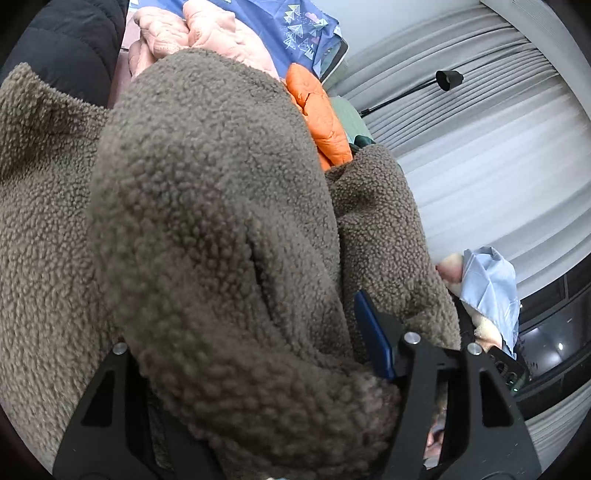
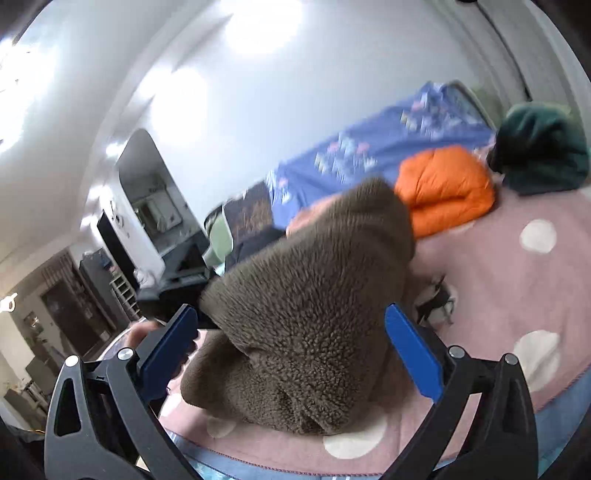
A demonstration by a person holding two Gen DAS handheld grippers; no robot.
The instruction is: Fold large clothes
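Brown fleece jacket [image 2: 314, 302] between spread right tongs [image 2: 295, 354], pink blanket [image 2: 517, 280] beneath

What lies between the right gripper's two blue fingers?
In the right wrist view, the brown fleece garment fills the gap of the right gripper; its jaws stand wide apart.

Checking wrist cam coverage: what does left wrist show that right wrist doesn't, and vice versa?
Left wrist only: pink jacket, black lamp, grey curtains, light blue cloth.
Right wrist only: pink dotted blanket, dark green garment, mirror.
Both: brown fleece coat, orange puffer jacket, blue patterned sheet.
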